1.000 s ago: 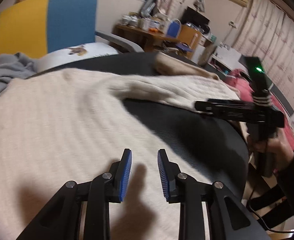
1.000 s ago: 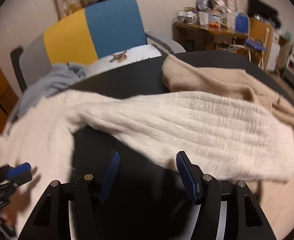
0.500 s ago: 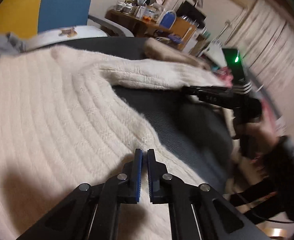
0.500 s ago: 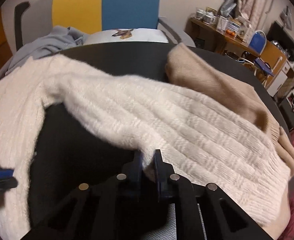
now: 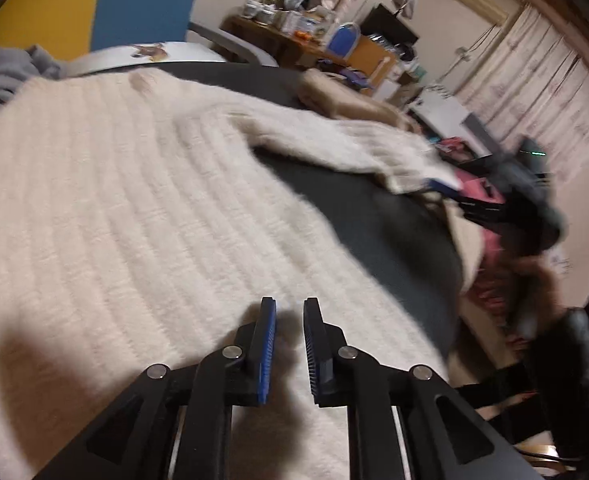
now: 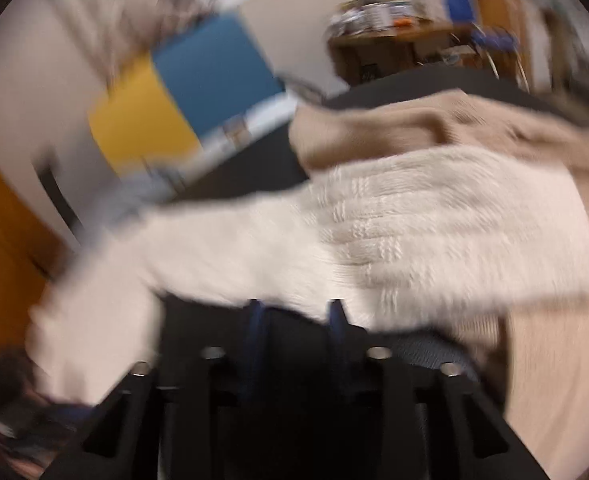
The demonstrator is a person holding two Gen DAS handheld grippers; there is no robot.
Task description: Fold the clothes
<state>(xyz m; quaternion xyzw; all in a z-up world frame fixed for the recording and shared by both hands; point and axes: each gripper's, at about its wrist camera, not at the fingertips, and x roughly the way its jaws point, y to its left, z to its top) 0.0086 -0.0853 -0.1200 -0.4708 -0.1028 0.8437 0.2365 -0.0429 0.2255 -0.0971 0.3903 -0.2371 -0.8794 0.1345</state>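
Note:
A cream ribbed knit sweater (image 5: 134, 220) lies spread on a dark round table (image 5: 374, 220). Its sleeve (image 6: 414, 232) stretches across the right wrist view. My left gripper (image 5: 288, 308) hovers over the sweater's body near its edge, jaws a little apart and nothing between them. My right gripper (image 6: 294, 308) is blurred by motion, its jaws apart at the sleeve's lower edge. In the left wrist view the right gripper (image 5: 446, 186) appears at the sleeve's end.
A tan sweater (image 6: 414, 128) lies on the table behind the sleeve. A blue and yellow chair (image 5: 94, 8) with grey cloth (image 5: 6, 72) stands behind the table. A cluttered wooden desk (image 5: 314, 44) stands further back.
Both grippers were shut on the sweater half a second ago and now stand apart. The right wrist view has swung and blurred; the sleeve has shifted.

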